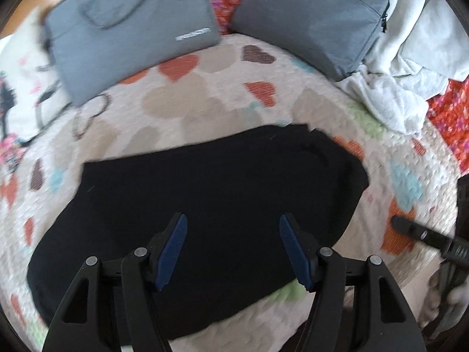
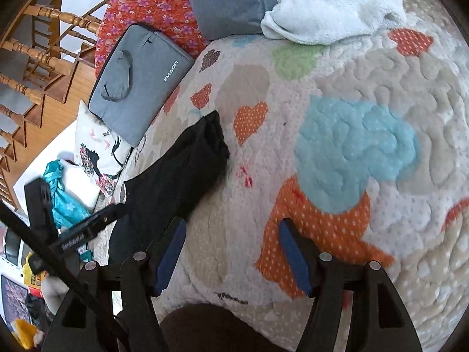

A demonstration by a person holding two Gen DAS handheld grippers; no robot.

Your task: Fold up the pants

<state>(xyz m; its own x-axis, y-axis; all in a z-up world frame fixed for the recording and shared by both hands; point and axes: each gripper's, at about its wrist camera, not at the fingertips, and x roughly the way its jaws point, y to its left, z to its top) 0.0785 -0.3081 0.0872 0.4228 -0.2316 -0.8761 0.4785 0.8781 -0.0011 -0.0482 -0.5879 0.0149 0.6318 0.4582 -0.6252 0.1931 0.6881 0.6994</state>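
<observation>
The black pants (image 1: pixel 199 205) lie folded in a thick flat bundle on the heart-patterned quilt (image 1: pixel 205 96). My left gripper (image 1: pixel 233 220) hovers over the near part of the bundle, open and empty, its blue pads spread wide. In the right wrist view the pants (image 2: pixel 181 164) lie to the left, their folded end toward the bed's middle. My right gripper (image 2: pixel 231 226) is open and empty over bare quilt (image 2: pixel 366 117), to the right of the pants. The right gripper's tip also shows at the right edge of the left wrist view (image 1: pixel 425 236).
Two grey laptop bags (image 1: pixel 132 26) (image 1: pixel 310 17) lie at the far side of the bed. A white towel (image 1: pixel 404 67) is heaped at the far right. A printed pillow (image 2: pixel 99 146) and a wooden headboard (image 2: pixel 44 44) are at the left.
</observation>
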